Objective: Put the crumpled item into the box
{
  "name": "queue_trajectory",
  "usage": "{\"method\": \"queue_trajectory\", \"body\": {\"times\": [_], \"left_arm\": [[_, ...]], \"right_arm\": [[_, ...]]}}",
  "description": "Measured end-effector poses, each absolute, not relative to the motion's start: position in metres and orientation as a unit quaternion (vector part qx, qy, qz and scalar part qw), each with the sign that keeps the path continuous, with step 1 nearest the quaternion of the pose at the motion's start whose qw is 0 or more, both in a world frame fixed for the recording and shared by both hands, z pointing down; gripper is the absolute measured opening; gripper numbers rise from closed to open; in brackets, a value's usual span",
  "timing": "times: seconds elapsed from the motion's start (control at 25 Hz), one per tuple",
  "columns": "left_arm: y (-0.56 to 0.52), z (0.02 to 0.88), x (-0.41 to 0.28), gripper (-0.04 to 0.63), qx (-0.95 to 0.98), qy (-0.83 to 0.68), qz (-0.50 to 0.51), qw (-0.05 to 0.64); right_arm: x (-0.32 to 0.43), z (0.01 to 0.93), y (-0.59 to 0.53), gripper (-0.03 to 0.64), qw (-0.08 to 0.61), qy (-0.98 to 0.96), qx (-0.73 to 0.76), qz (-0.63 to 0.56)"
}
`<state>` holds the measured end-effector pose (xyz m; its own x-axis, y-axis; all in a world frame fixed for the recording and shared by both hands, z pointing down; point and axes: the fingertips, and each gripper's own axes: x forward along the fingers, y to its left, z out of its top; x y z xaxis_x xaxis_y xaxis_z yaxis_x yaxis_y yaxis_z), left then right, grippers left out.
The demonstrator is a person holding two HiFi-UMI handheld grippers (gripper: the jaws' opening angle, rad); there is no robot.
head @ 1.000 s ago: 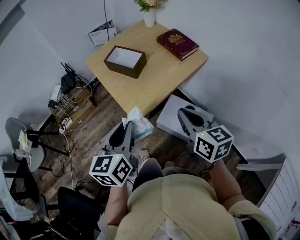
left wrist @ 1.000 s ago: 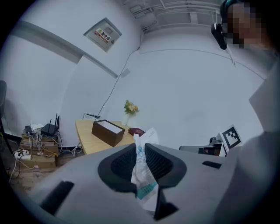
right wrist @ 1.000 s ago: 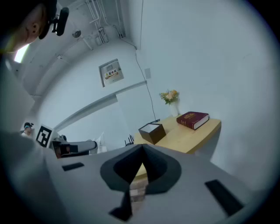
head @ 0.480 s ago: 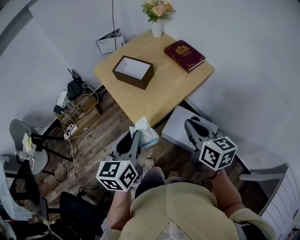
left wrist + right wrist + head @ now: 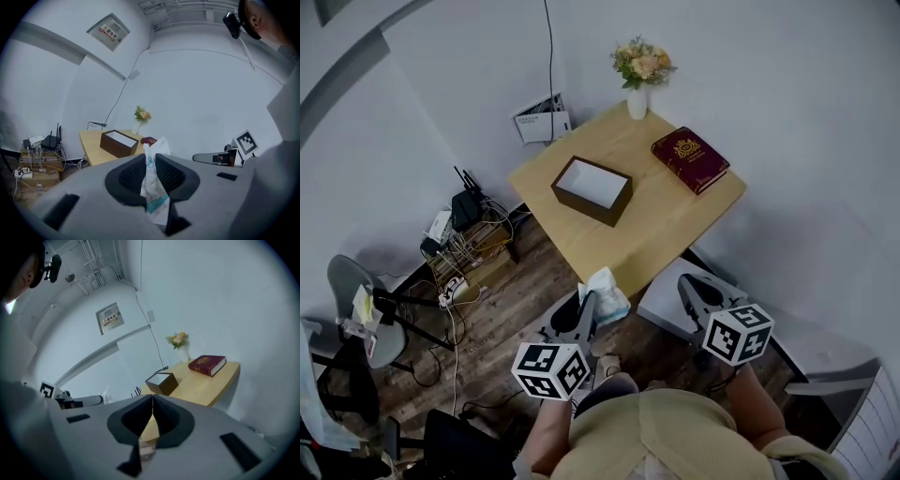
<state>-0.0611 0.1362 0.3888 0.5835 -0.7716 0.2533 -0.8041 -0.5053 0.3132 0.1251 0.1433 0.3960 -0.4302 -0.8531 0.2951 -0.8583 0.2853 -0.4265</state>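
My left gripper point(image 5: 586, 310) is shut on a crumpled white and teal wrapper point(image 5: 607, 292), which sticks out between its pads just short of the table's near corner; in the left gripper view the wrapper point(image 5: 153, 180) stands pinched in the jaws. The open brown box point(image 5: 592, 189) with a white inside sits on the wooden table point(image 5: 656, 220), also seen as the box point(image 5: 118, 143) ahead and to the left. My right gripper point(image 5: 692, 293) is shut with nothing in it, to the right of the wrapper; its tips point(image 5: 152, 400) meet, with the box point(image 5: 161, 382) beyond.
A red book point(image 5: 690, 159) and a white vase of flowers point(image 5: 641, 73) are at the table's far side. A white flat box point(image 5: 664, 305) lies on the floor by my right gripper. Routers and cables point(image 5: 461, 230) and a chair point(image 5: 358, 309) are at left.
Both grippers and the head have moved forward toward the table; the table and box now sit lower and nearer in the head view. The wrapper stays pinched in the left gripper.
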Motion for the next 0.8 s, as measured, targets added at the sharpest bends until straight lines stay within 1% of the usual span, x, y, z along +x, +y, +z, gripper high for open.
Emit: {"method": "queue_trajectory", "body": {"times": [0.8], "left_arm": [[0.076,0.393,-0.091,0.08,0.881,-0.42,0.039,0.212]], "right_arm": [[0.081,0.396,0.086,0.029,0.027,-0.792,0.545,0.274]]}}
